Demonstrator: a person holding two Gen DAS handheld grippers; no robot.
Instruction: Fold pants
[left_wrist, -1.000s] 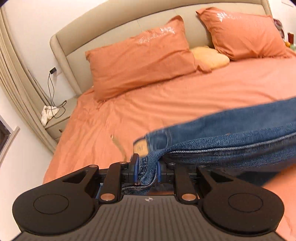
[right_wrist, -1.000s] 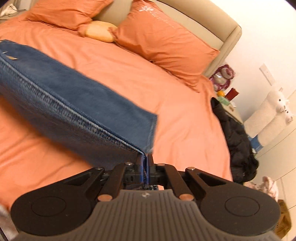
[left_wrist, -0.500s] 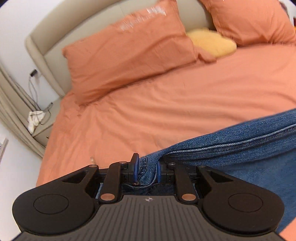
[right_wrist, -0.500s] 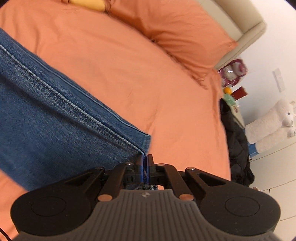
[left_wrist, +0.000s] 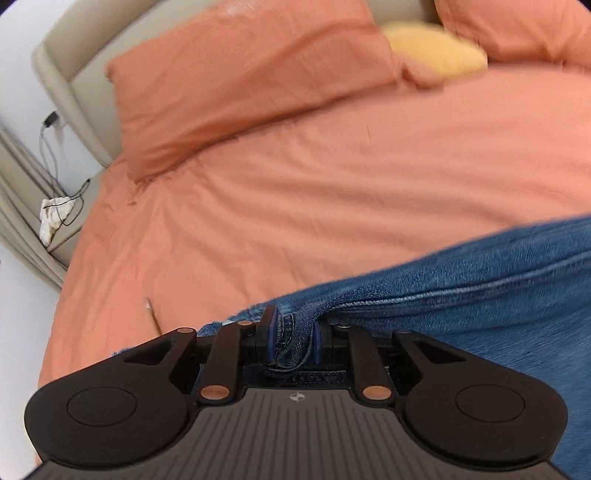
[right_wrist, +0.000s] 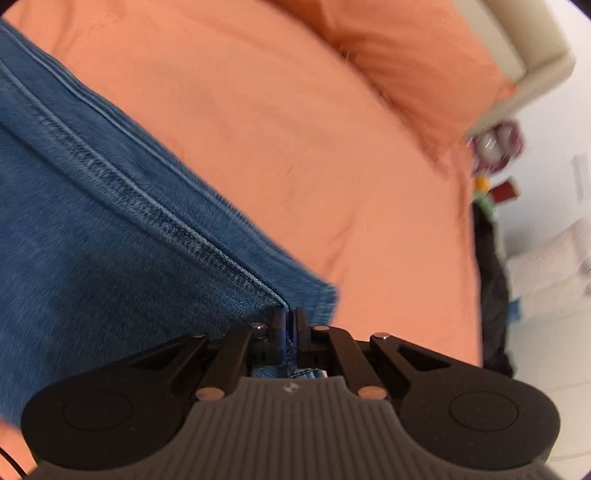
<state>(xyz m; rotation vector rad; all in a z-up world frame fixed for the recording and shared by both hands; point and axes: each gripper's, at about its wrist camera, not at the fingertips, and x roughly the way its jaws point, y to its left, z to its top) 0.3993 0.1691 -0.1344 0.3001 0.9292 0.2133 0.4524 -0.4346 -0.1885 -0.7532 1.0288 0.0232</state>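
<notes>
While the jeans (left_wrist: 461, 295) stretched over the orange bedspread (left_wrist: 295, 184), the left gripper (left_wrist: 291, 341) pinched a thick bunched seam — the right gripper (right_wrist: 289, 330) clamped nearly flat on a hem corner — orange pillows (left_wrist: 240, 85) lay against the beige headboard (left_wrist: 66, 62)

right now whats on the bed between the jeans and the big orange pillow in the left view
In the left wrist view, only bare, wrinkled orange sheet lies between the jeans and the pillow. A thin stick-like item lies off to the left, outside that stretch.
</notes>
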